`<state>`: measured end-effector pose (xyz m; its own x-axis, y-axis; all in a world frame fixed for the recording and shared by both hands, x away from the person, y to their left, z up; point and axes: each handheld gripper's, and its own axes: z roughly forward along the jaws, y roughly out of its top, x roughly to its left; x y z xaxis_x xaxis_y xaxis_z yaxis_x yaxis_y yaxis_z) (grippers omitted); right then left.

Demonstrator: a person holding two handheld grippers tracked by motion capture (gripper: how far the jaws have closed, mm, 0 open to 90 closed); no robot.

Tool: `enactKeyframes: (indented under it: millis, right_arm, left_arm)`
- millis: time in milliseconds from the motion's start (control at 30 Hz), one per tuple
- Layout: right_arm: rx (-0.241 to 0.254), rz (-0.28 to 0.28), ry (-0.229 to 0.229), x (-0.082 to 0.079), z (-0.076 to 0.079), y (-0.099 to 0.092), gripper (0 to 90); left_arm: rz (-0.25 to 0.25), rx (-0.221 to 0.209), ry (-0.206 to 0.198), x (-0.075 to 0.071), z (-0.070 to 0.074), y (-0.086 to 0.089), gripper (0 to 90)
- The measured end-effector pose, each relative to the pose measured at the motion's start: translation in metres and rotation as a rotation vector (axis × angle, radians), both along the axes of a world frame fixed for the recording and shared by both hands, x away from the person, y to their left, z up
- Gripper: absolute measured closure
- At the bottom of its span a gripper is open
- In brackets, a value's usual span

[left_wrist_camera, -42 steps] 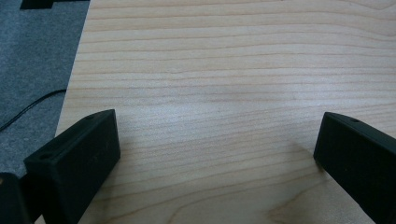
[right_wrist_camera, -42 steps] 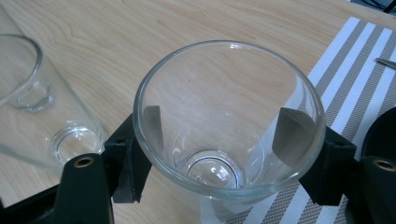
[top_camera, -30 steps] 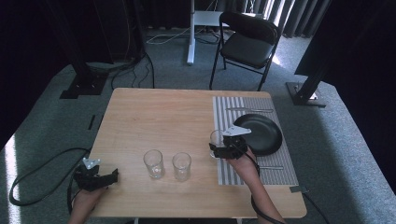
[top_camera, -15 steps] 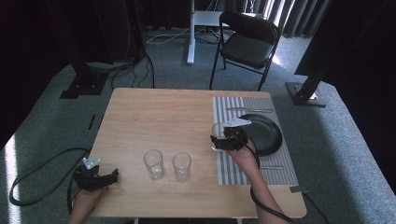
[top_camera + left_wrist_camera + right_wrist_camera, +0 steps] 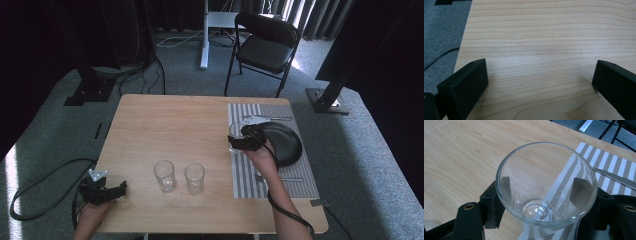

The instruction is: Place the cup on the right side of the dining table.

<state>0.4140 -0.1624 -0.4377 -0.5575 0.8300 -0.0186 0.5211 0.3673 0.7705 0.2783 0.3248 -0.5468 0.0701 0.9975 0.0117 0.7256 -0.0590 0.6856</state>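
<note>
The desk (image 5: 170, 130) is the largest item; its bare wood leaves free space for setting glassware down. At its 3 o'clock side lies a striped placemat (image 5: 245, 175), which marks out a place setting. A black plate (image 5: 287, 145) rests on the placemat, with cutlery (image 5: 270, 118) at the plate's 12 o'clock edge and more cutlery at its 6 o'clock.

Two empty glasses (image 5: 164, 175) stand upright just beside each other near the desk's 6 o'clock edge, well apart from the placemat, so neither is in the way of the carrying hand.

The right gripper (image 5: 235, 142) holds a third glass, the carried glass (image 5: 546, 185), above the placemat's 9 o'clock edge. Its fingers (image 5: 491, 205) are closed on the glass wall from opposite sides, below the rim. This grip keeps the mouth upward and the base level. By judgement, the glass is in transit and not yet set down.

The left gripper (image 5: 102, 190) rests at the desk's 7 o'clock corner, clear of the work. Its fingers (image 5: 464, 87) stand wide apart with bare wood between them; they hold nothing.
</note>
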Motion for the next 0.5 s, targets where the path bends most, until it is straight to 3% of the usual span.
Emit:
enactKeyframes:
  millis: [500]
  right_arm:
    - [-0.004, -0.052, 0.006, 0.026, 0.003, -0.004, 28.9]
  left_arm:
    - [0.0, 0.0, 0.0, 0.0, 0.0, 0.0, 0.7]
